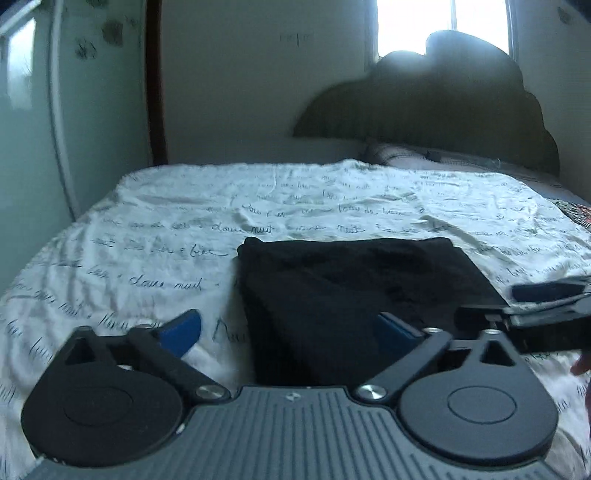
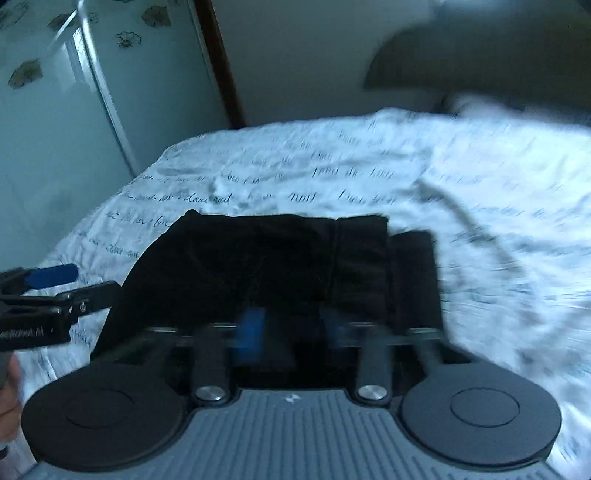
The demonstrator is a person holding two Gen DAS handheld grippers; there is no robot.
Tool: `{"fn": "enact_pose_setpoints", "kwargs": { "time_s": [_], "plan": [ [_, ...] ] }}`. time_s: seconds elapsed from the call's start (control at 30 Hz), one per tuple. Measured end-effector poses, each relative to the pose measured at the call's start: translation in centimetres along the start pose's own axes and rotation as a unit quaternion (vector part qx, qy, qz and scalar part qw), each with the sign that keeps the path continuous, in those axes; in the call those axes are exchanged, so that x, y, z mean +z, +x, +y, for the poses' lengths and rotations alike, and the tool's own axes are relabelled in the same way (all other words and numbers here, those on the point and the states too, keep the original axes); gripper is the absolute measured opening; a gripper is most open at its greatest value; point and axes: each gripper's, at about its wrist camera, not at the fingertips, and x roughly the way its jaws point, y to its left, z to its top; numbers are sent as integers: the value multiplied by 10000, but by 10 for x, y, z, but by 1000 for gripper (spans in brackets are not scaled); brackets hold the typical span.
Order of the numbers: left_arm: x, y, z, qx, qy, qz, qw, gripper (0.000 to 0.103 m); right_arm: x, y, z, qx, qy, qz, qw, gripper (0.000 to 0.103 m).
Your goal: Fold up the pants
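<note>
The black pants point(image 1: 351, 288) lie folded into a compact block on the bed's white sheet with script print point(image 1: 184, 229). My left gripper point(image 1: 288, 328) is open, its blue pads spread wide, over the block's near left edge. In the right wrist view the pants point(image 2: 277, 266) lie just ahead. My right gripper point(image 2: 291, 325) hovers over their near edge with its blue pads partly apart and nothing between them; the view is blurred. The right gripper also shows at the right edge of the left wrist view point(image 1: 546, 306), and the left gripper shows at the left edge of the right wrist view point(image 2: 55, 291).
A dark scalloped headboard point(image 1: 443, 110) and a pillow point(image 1: 424, 155) are at the far end of the bed. A pale wardrobe door point(image 1: 37, 129) stands to the left. A window point(image 1: 443, 26) glows behind the headboard.
</note>
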Motion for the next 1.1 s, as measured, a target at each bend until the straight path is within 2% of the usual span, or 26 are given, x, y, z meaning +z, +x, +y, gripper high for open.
{"fn": "enact_pose_setpoints", "kwargs": {
  "time_s": [0.1, 0.17, 0.3, 0.47, 0.73, 0.93, 1.1],
  "plan": [
    [-23, -13, -16, 258, 143, -15, 9996, 103, -26, -33, 20, -347, -323, -454, 9978, 103],
    [-35, -18, -20, 250, 171, 91, 9995, 103, -36, -44, 22, -497, -309, -511, 9970, 103],
    [-53, -19, -18, 138, 40, 353, 9993, 103, -47, -55, 17, -349, 170, -397, 9985, 103],
    [-60, -11, -7, 136, -236, 655, 9975, 103, -61, -59, 28, -670, 391, -106, 9969, 103],
    [-67, -8, -4, 450, -291, 764, 9956, 103, -80, -69, 39, -656, 231, 72, 9976, 103],
    [-69, -3, -5, 486, -208, 806, 9953, 103, -86, -56, 36, -818, 198, 116, 9964, 103],
    [-71, -3, -7, 501, -155, 801, 9954, 103, -91, -55, 35, -699, 220, 153, 9972, 103]
  ]
}}
